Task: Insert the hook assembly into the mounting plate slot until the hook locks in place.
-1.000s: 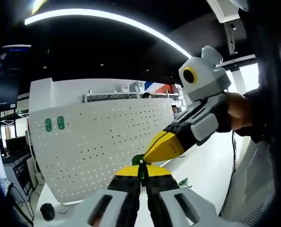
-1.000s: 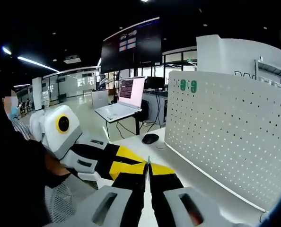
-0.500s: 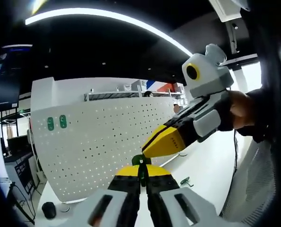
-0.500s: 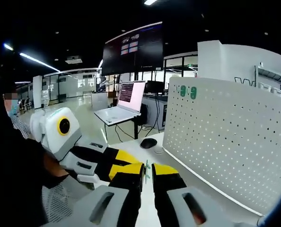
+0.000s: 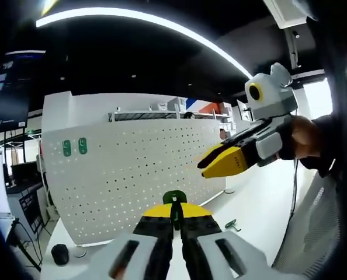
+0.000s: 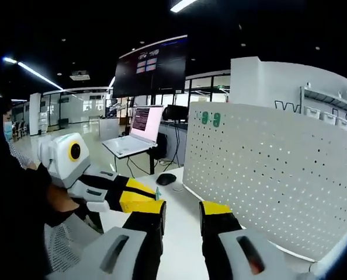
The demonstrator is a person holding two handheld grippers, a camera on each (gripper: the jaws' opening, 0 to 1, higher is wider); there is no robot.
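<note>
two grippers show here: in the left gripper view our left gripper [image 5: 174, 214] sits at the bottom centre, its jaws clenched on the green hook [image 5: 173, 198], whose top pokes up above the yellow tips. up and to the right of it the right gripper [image 5: 213, 163] hangs apart from the hook. in the right gripper view that right gripper [image 6: 182, 207] has its jaws spread and bare. behind both stands the white pegboard [image 5: 138, 175] on the white table [image 6: 179, 245]; another green hook [image 5: 230, 224] lies lower right.
</note>
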